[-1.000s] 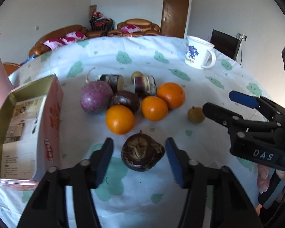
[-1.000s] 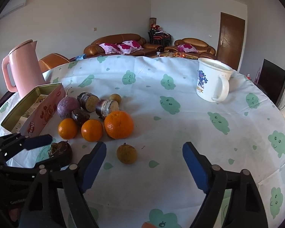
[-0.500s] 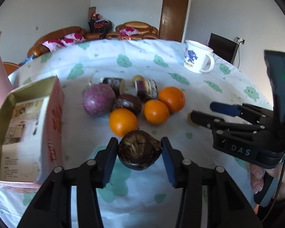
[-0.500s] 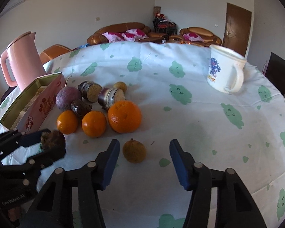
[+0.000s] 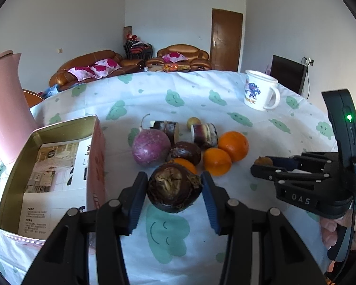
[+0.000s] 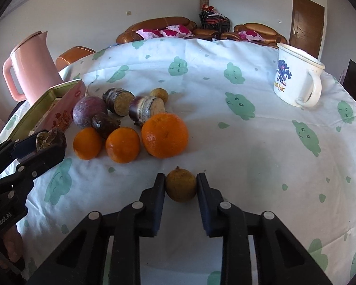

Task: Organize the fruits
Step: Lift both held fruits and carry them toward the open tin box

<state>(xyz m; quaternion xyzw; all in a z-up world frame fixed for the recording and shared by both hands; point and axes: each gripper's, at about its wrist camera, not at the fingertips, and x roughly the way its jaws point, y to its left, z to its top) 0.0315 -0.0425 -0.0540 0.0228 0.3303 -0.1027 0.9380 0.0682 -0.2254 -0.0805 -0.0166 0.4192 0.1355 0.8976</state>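
Observation:
My left gripper (image 5: 174,191) is shut on a dark wrinkled fruit (image 5: 170,182) and holds it just above the tablecloth, right of the open tin box (image 5: 59,128). My right gripper (image 6: 180,186) is shut on a small brown round fruit (image 6: 180,182) that rests on the cloth in front of the pile. The pile holds three oranges (image 6: 165,134), a purple round fruit (image 6: 89,114), another dark fruit (image 6: 105,123), two cut cane pieces (image 6: 147,108) and a second small brown fruit (image 6: 159,94). In the right wrist view the left gripper (image 6: 39,146) shows at the left edge.
A pink kettle (image 6: 32,64) stands behind the tin box at the left. A white mug (image 6: 294,76) sits at the far right of the table. The tablecloth (image 6: 249,142) with green cloud prints covers the round table; sofas and a door lie beyond.
The right gripper's jaws closed from wide apart onto the small brown fruit. The left gripper tightened on the dark fruit and raised it slightly off the cloth.

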